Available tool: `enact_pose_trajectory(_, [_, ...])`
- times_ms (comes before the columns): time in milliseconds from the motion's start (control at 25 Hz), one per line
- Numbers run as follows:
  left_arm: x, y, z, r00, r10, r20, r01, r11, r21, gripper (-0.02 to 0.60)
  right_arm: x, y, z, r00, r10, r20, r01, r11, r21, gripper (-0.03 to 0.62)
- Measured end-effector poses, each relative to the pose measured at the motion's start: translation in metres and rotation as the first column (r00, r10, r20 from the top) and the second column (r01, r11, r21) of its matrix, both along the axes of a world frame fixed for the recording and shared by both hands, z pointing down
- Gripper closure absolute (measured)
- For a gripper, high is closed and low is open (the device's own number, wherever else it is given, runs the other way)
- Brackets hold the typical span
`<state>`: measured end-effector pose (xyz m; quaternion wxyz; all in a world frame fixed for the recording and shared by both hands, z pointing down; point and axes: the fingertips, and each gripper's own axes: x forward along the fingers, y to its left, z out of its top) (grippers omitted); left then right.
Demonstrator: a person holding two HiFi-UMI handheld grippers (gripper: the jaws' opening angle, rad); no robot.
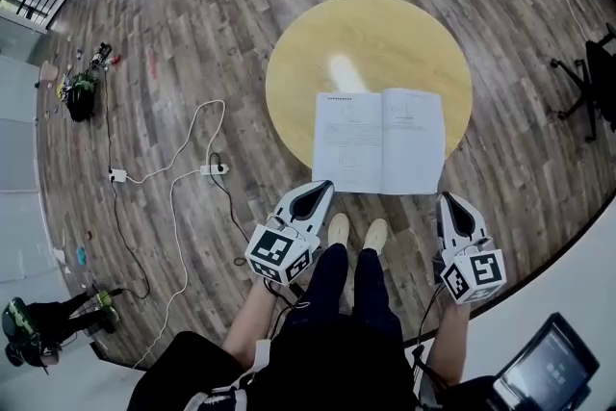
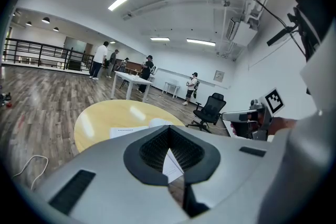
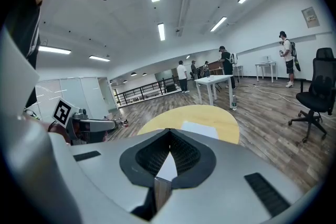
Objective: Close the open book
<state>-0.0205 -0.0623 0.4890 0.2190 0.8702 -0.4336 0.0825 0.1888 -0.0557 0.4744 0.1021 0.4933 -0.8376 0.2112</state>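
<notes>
Desk (image 1: 404, 43): round, yellow top; stands on a wood-plank floor (image 1: 192, 43); a bright glare patch lies near the middle of the top.
Book (image 1: 380, 141): open, lying flat with pages up; placed at the near side of the desk, closest to the person; spine fold runs away from the person; near edge reaches the desk rim, and whether it overhangs cannot be told; print on both pages is too small to read.
Left tool (image 1: 322, 190): held in the air, clear of the desk; tip aimed at the book, just beside its near left corner; jaws closed tip to tip, gripping nothing; its own view shows a sliver of white page through the opening behind the tips.
Right tool (image 1: 449, 200): held in the air just beside the near right corner of the book, outside the desk rim; jaws together, nothing between them; its own view shows the desk and the book ahead and lower.
Marker cubes (image 1: 277, 253): one at the rear of each tool, nearest the person.
Person: stands at the near side of the desk; dark trousers; pale shoes (image 1: 339, 228) point toward the desk, between the two tools.
Floor items: white power strip (image 1: 214, 169) with a white cable (image 1: 183, 135), left of the desk and well apart from the book; black office chair (image 1: 592, 82) at the right edge.
Background: several people (image 2: 98, 60) stand near white tables (image 2: 128, 84) across the room.
</notes>
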Motion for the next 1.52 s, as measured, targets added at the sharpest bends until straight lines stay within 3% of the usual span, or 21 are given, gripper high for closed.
enact_pose_trajectory(760, [0.001,-0.002,0.018,1.000,-0.005,-0.010,0.004,0.999,-0.032,0.583,0.004,-0.006,0.045,1.000,0.015,-0.010,-0.016,0.994,-0.107,0.597])
enact_pose_trajectory(840, [0.001,-0.003,0.019,1.000,-0.006,-0.010,0.005,0.999,-0.034,0.583,0.002,-0.006,0.049,1.000,0.008,-0.005,-0.009,0.992,-0.127,0.494])
enact_pose_trajectory(920, [0.001,-0.004,0.020,1.000,-0.006,-0.010,0.006,0.999,-0.034,0.583,0.004,-0.006,0.054,1.000,0.013,-0.012,-0.014,0.989,-0.144,0.478])
enact_pose_trajectory(1120, [0.001,-0.006,0.023,1.000,-0.009,-0.011,0.009,0.999,-0.041,0.583,0.015,-0.008,0.076,0.999,0.040,-0.031,-0.045,0.975,-0.219,0.354])
enact_pose_trajectory(1240, [0.002,-0.005,0.027,1.000,-0.009,-0.009,0.008,0.999,-0.051,0.583,0.022,-0.007,0.094,0.998,0.044,-0.047,-0.055,0.962,-0.266,0.313])
enact_pose_trajectory(1520, [0.003,-0.005,0.042,1.000,-0.011,-0.003,0.010,0.997,-0.082,0.583,0.037,-0.012,0.129,0.993,0.066,-0.095,-0.094,0.940,-0.329,0.313])
